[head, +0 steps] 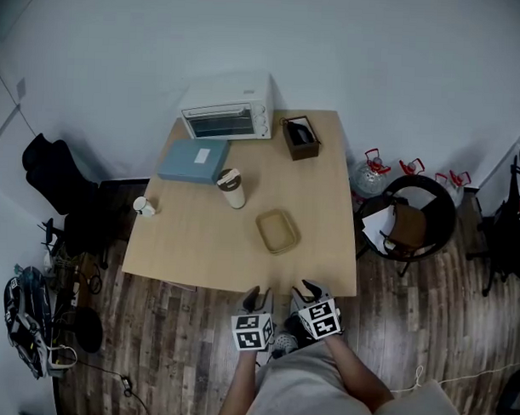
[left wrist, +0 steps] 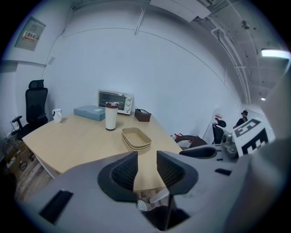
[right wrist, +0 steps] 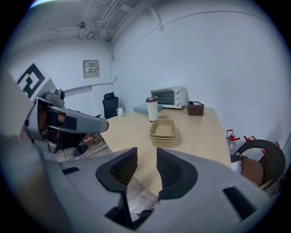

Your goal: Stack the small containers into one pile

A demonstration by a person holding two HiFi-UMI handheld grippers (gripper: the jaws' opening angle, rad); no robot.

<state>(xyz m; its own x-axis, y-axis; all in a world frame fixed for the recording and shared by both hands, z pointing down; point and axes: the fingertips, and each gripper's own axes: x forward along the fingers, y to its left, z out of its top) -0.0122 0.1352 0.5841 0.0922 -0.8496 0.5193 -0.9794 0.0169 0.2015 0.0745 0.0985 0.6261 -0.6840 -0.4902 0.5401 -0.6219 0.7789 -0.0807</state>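
- Containers (head: 277, 231), tan and shallow, sit nested in one pile just right of centre in the head view, on the worktop (head: 199, 256). Your right tool's view shows about three rims, one inside the other.
- No loose container shows anywhere else on the worktop, so I judge the stacking done.
- Your left tool (left wrist: 147, 157) is released: its jaws stand partly apart, with only the worktop's edge and the floor between them.
- Your right tool (right wrist: 146, 154) is likewise released and empty.
- Both hover at the bottom centre of the head view, off the near edge and well apart from the pile.
- The things toward the top of the frame — toaster oven (head: 228, 108), blue box (head: 193, 160), tumbler (head: 232, 189), brown box (head: 301, 137) — are no part of the job; nothing seems left to stack.
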